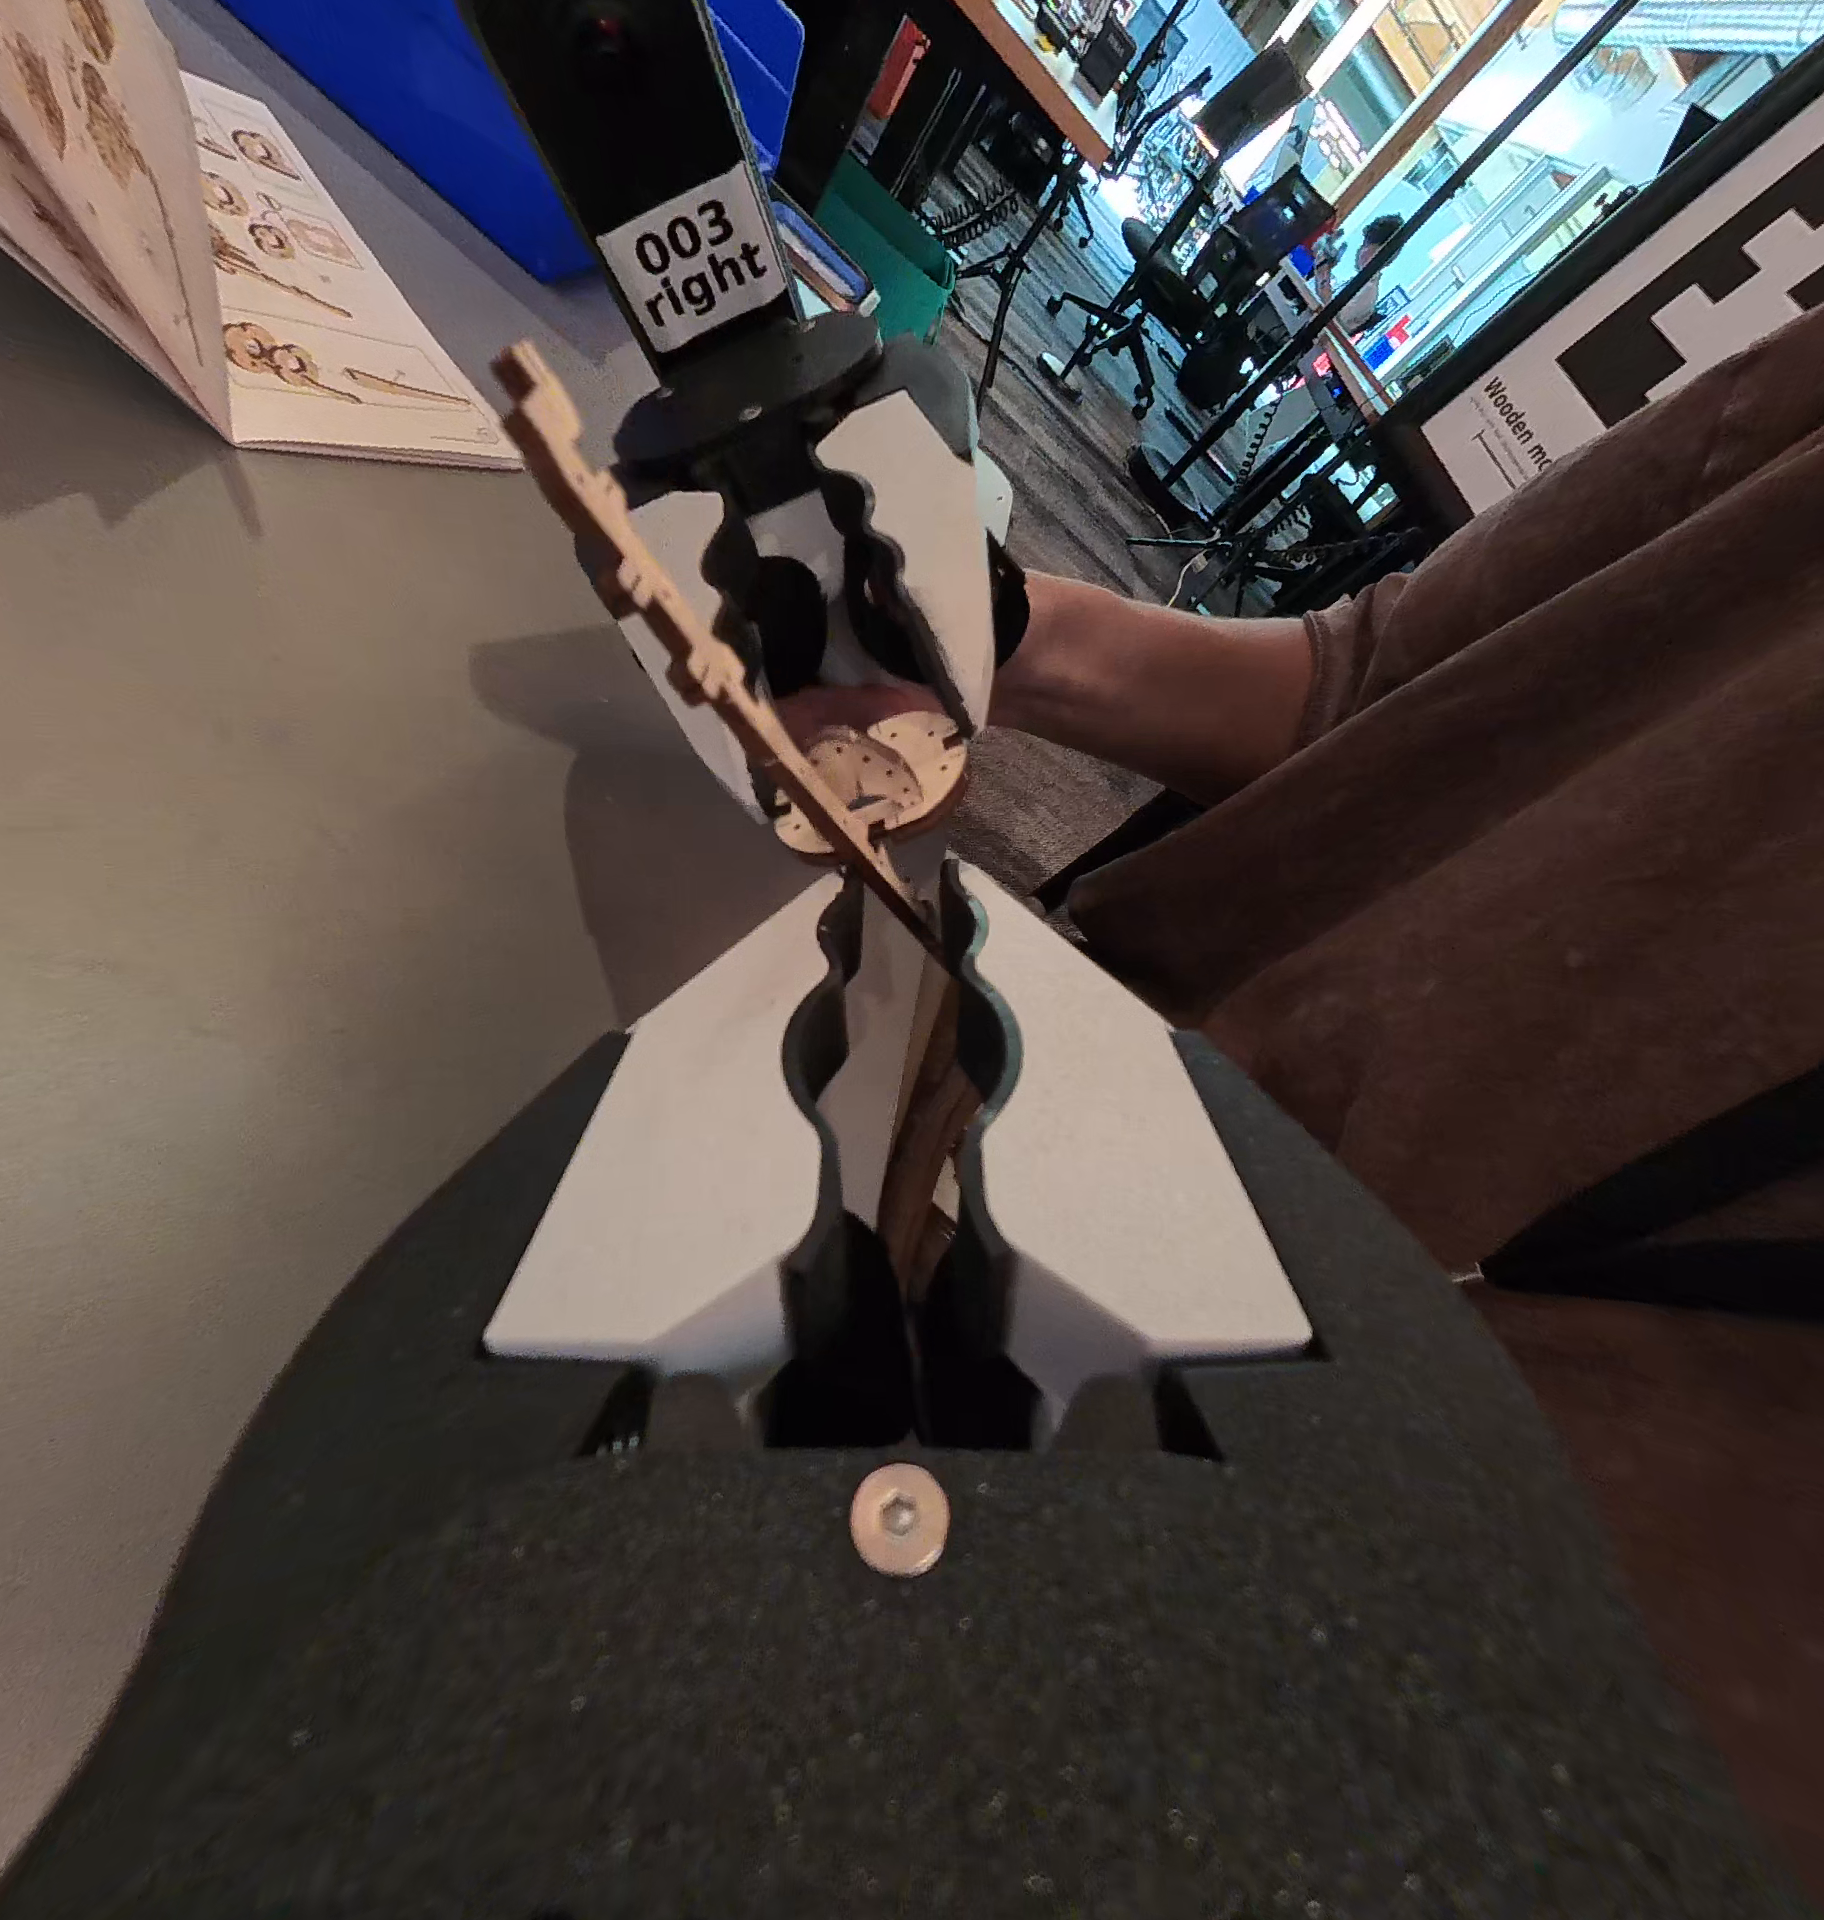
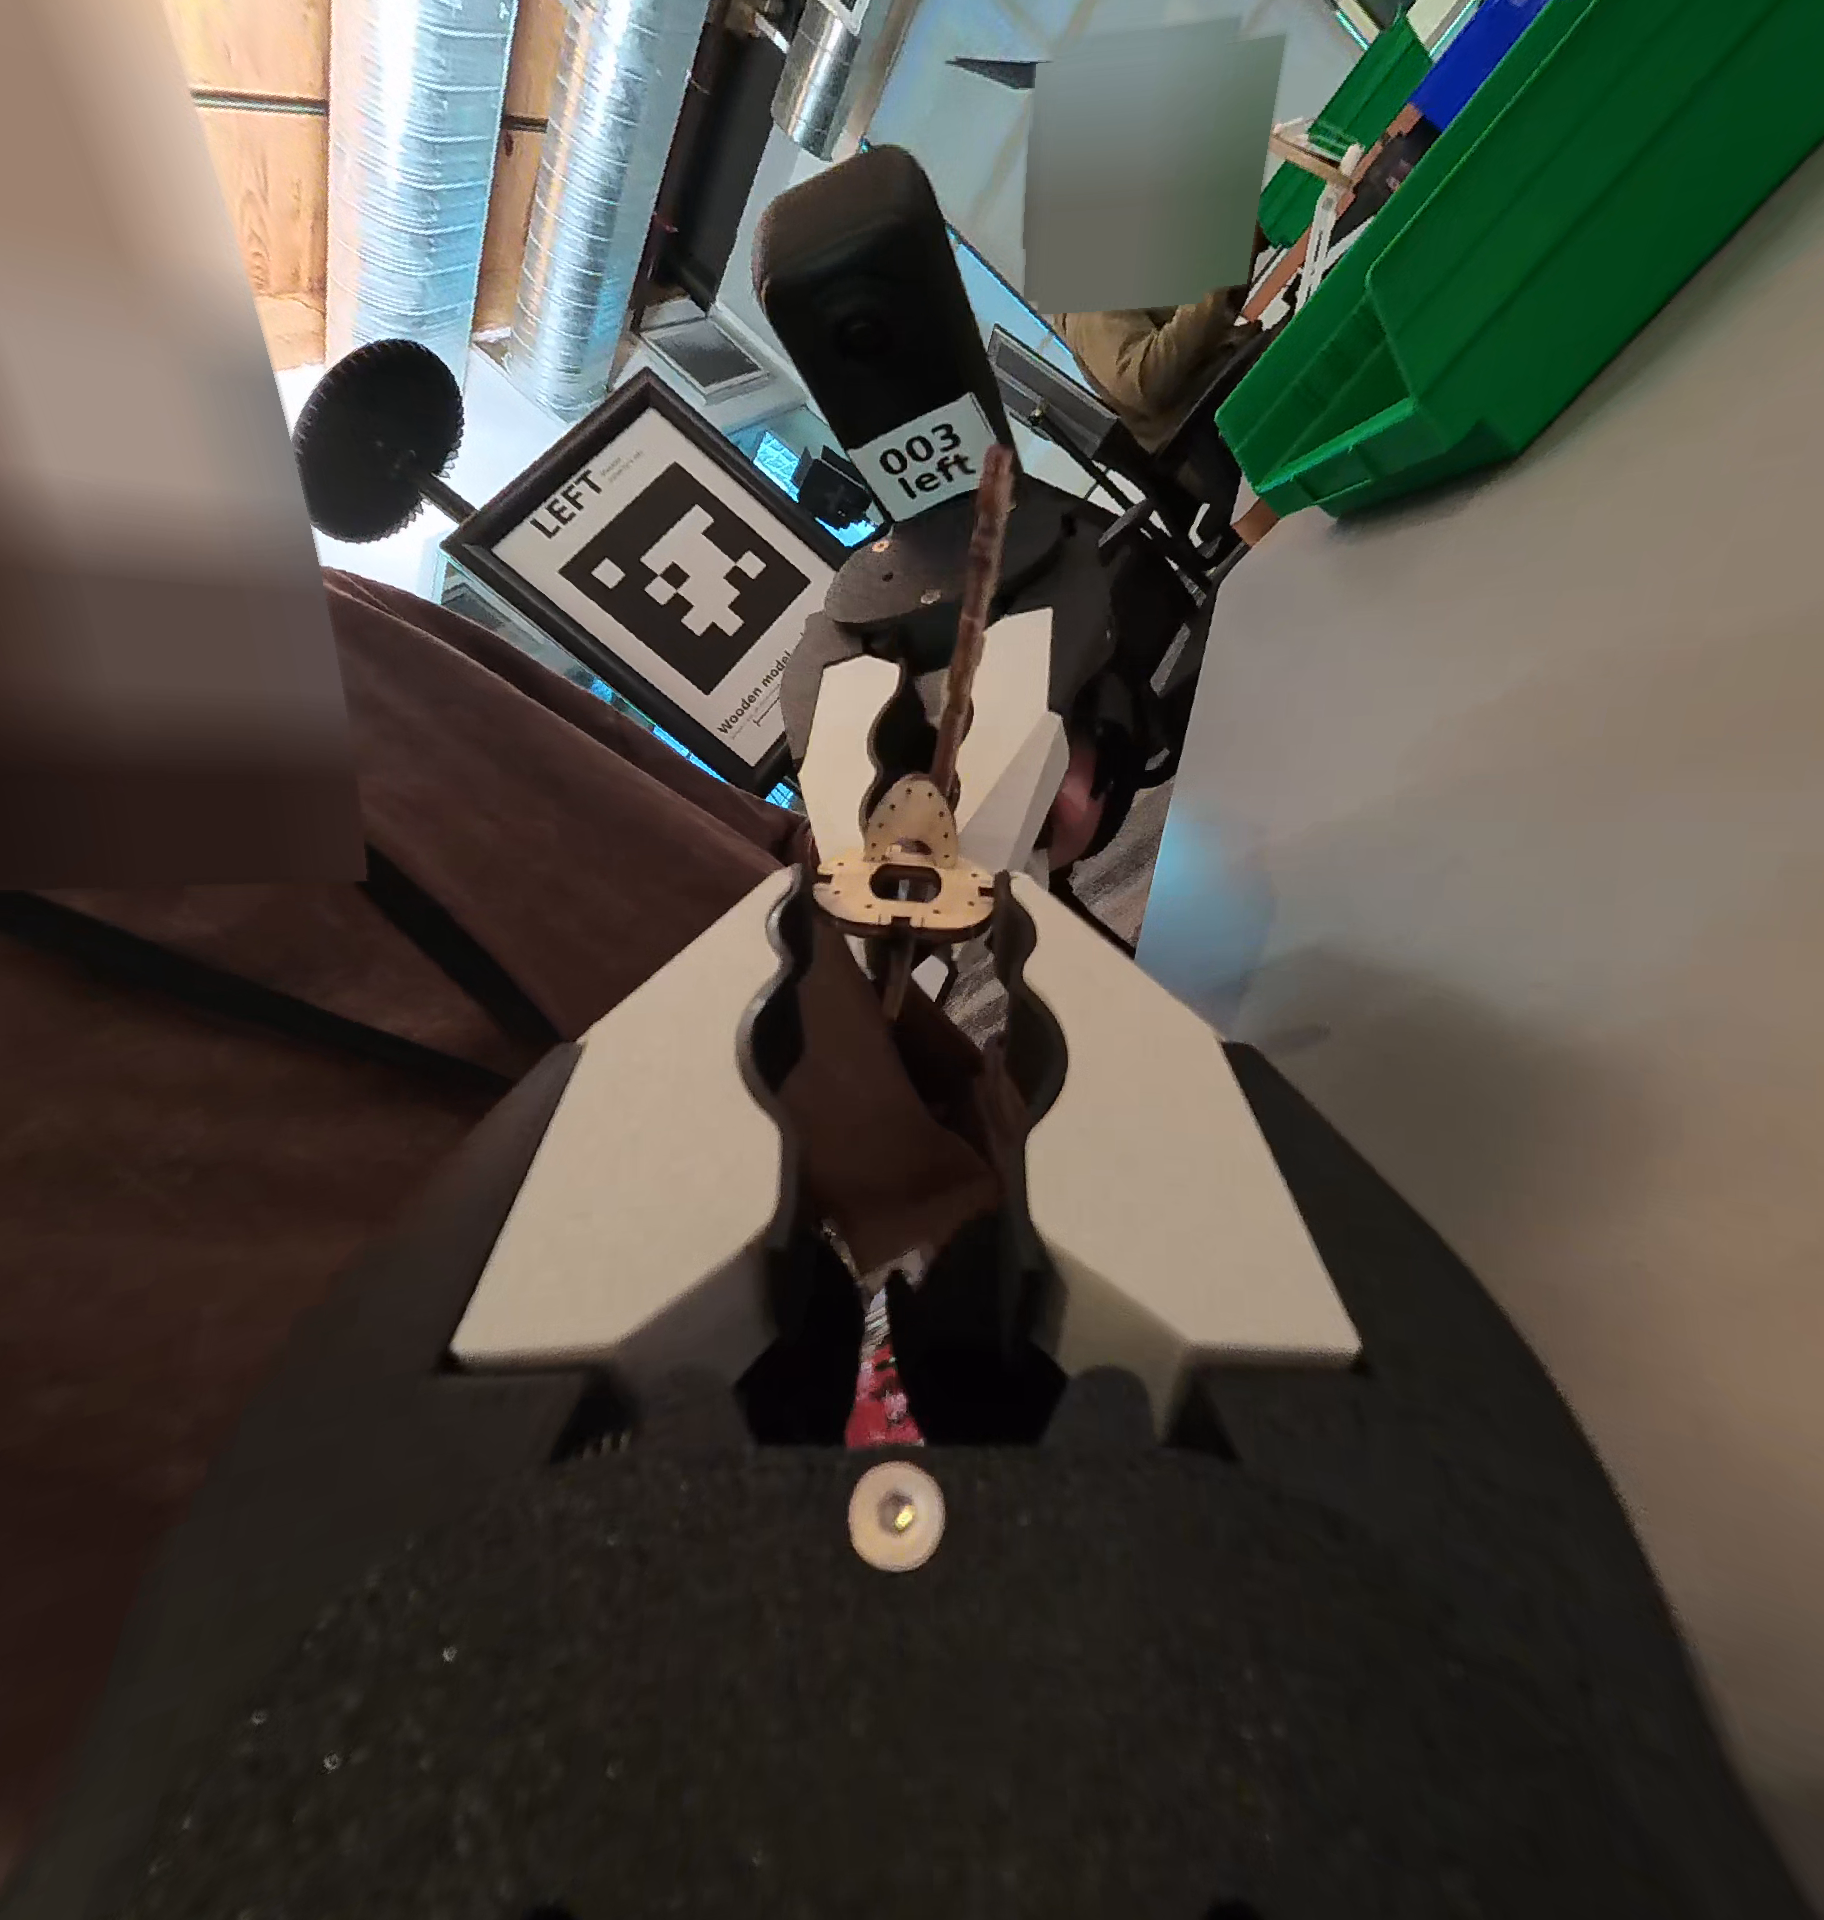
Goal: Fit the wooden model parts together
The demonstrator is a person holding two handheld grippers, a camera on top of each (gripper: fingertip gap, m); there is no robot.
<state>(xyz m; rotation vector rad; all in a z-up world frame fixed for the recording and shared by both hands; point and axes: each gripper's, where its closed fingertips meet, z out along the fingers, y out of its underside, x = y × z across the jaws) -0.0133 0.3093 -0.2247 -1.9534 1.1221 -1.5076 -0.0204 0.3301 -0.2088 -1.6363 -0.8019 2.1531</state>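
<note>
My left gripper (image 1: 903, 909) is shut on a long notched wooden strip (image 1: 617, 520) that runs up and to the left from its fingertips. The strip passes through a slot in a rounded wooden plate (image 1: 887, 774), held by my right gripper (image 1: 856, 769) opposite. In the right wrist view my right gripper (image 2: 903, 904) is shut on that plate (image 2: 856, 894) by its edges. A dotted half-round piece (image 2: 913, 816) stands on the plate. Beyond it, the left gripper (image 2: 923, 790) holds the strip (image 2: 975, 603), which points up and away. Both grippers are above the table's edge.
A grey table (image 1: 212, 831) carries an open instruction booklet (image 1: 295, 270) and a blue bin (image 1: 451, 114) at the far left. Green bins (image 2: 1510, 260) stand on it in the right wrist view. A person's brown sleeve (image 1: 1510, 727) and a framed marker sign (image 2: 669, 592) are close by. Both grippers' tips are close together, under 4 cm apart.
</note>
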